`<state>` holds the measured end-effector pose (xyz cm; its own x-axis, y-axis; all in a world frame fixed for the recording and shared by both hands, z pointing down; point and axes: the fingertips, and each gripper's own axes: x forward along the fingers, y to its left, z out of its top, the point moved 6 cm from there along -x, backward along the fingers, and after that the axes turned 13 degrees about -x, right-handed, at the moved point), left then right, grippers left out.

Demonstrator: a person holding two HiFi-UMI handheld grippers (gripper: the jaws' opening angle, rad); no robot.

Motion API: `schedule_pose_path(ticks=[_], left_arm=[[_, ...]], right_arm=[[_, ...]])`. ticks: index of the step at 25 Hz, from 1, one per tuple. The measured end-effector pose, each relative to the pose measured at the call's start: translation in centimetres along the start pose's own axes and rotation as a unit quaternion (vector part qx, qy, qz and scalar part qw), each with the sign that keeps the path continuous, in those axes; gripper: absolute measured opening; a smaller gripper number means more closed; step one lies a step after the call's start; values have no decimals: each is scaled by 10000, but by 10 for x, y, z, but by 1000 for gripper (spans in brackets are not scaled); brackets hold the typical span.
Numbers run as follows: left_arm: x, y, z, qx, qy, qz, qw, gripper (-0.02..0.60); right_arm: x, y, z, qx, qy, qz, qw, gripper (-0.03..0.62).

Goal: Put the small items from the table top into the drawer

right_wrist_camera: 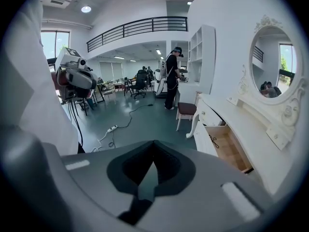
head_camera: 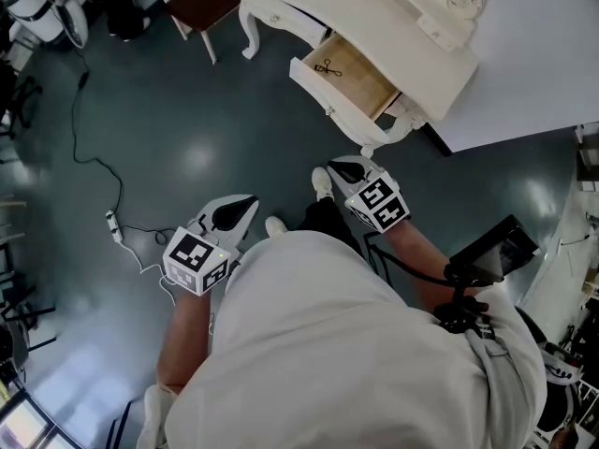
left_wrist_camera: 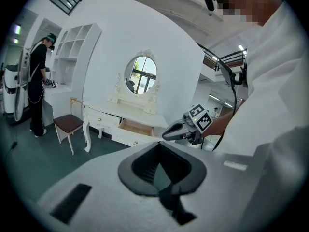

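We are looking steeply down at a person in a pale top standing on a dark teal floor (head_camera: 187, 110), a little back from a white dressing table (head_camera: 374, 17) at the far right.

The left gripper (head_camera: 249, 201) and the right gripper (head_camera: 329, 168) are both held close to the body and well apart from the table. In each gripper's own view the two jaws meet at their tips with nothing between them, so both are closed and empty.

The drawer (head_camera: 363, 80) stands pulled out towards us, showing its bare wooden bottom. A small dark pair of scissors (head_camera: 328, 67) lies in its left end. We judge that this item, at least, is already put away.

The part of the table top that we can see, in the head view and in the right gripper view, looks bare and white. We can make out no small item left on it, but some of the top is out of frame, so we cannot say the task is finished. The drawer is not yet closed.

In the room, a chair (head_camera: 201, 3) with a brown seat stands at the table's far left end. An oval mirror (right_wrist_camera: 277, 64) in a carved white frame rises from the back of the table. A cable with a power strip (head_camera: 114, 224) trails across the floor to the left. Far off, another person (right_wrist_camera: 172, 79) stands at a white shelf unit, beneath a railed balcony.
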<state>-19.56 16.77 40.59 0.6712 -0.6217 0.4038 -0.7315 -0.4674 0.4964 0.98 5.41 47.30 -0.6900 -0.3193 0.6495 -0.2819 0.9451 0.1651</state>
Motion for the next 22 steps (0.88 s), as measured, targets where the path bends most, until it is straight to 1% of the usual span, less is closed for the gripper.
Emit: schedule_pose_path(ticks=[9, 14, 22], left_arm=[[-5, -4, -6, -17, -34, 44, 10000, 2], [5, 1, -5, -20, -8, 64, 10000, 2], [3, 2, 0, -24, 24, 23, 10000, 2]], right_arm=[[-4, 11, 6, -70, -79, 40, 9999, 0], [2, 5, 5, -96, -163, 64, 9998, 0], [1, 7, 16, -158, -207, 72, 9996, 0]])
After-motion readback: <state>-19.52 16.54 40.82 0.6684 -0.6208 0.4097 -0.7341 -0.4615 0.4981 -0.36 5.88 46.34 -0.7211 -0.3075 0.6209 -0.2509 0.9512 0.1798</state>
